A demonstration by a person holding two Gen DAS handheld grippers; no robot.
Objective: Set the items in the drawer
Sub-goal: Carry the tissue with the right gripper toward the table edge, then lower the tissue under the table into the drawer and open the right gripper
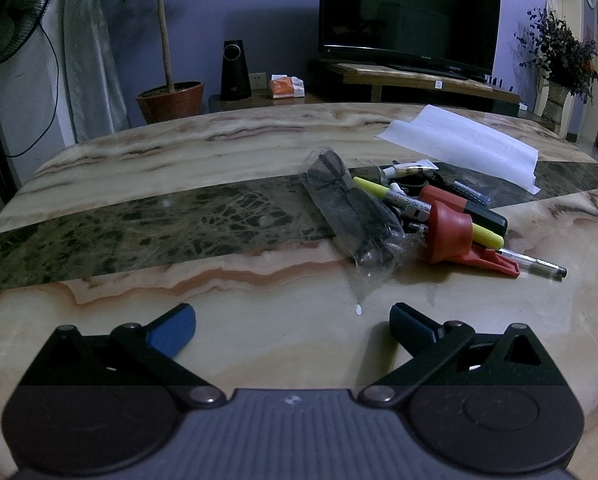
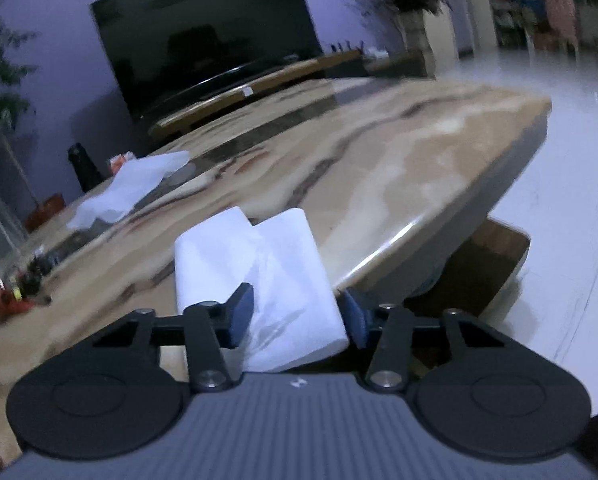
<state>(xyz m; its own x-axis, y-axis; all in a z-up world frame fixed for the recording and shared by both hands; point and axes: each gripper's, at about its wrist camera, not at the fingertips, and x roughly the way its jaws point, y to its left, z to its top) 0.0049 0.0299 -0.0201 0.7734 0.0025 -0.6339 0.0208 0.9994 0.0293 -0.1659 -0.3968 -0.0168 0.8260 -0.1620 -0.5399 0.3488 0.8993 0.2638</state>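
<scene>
Right tool grips a white tissue pack; left tool waits open over the desk.

The right tool has its blue pads pressed on either side of a white tissue pack, held above the near edge of the desk; no drawer can be made out for certain, though a brown surface shows below the desk edge. To do this step well, I would keep the squeeze light and steady so the soft pack does not slip, and carry it level. The left tool stands wide open and empty, low over the desk, with the heap of pens and a clear bag lying ahead and slightly to its right, well apart from its pads.
</scene>
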